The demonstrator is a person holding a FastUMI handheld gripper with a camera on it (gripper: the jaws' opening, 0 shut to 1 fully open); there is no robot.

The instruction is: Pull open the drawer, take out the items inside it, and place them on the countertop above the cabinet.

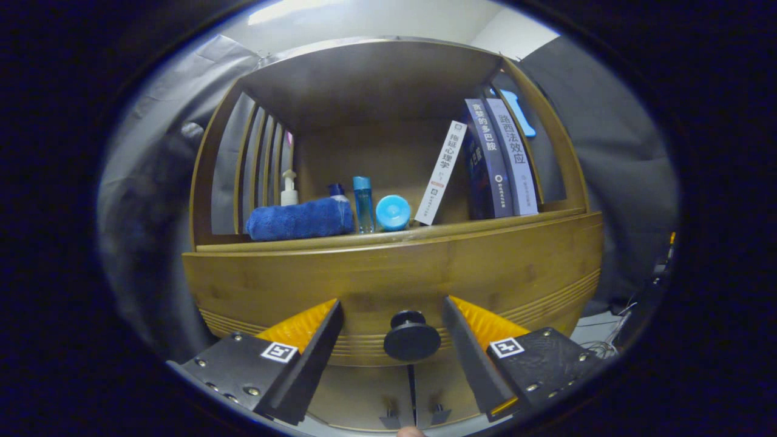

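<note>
Between our claw's (393, 331) spread fingers sits the drawer's round knob (411, 335), neither finger touching it. The drawer (388, 282) front lies flush, shut; we cannot see inside. On the table (340, 241) at twelve o'clock stand a rolled towel (298, 220), bottles (363, 205) and books (501, 161). That fits a drawer awaiting pulling or one emptied and closed.

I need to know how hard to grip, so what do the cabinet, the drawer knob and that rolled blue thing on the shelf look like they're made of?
Cabinet: light wood, maybe bamboo, with visible grain and satin sheen. Drawer knob, between the open gripper fingers: dark, smooth, matte; plastic or metal, unclear. Blue roll: soft fuzzy cloth, probably a towel.
</note>
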